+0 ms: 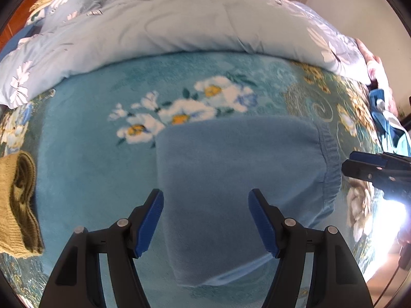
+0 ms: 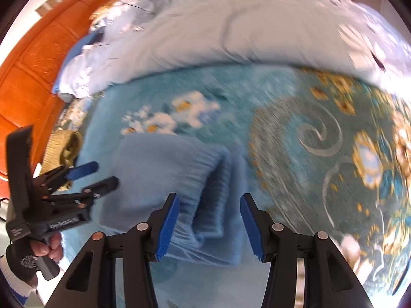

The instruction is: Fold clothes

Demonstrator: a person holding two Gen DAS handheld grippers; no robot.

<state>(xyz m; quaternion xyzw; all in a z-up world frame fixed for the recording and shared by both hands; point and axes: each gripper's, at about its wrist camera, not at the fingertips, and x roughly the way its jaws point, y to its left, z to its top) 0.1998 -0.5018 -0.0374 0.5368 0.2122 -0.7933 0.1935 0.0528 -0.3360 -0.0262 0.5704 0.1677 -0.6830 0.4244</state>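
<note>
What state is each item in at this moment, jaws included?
Blue garment: folded, flat on the blanket, not held.
Olive knit garment: folded, lying apart at the left.
Left gripper: jaws open, empty, above the blue garment.
Right gripper: jaws open, empty.
Quilt: bunched behind.

I am seeing open floral bedspread point(image 1: 84, 159) lying free between the folded blue garment point(image 1: 231, 179) under my jaws and the olive knit point(image 1: 18, 205) at the left edge, while the bunched pale duvet point(image 1: 167, 20) is walling off the far side and other clothes point(image 1: 385, 128) are crowding the right edge.
</note>
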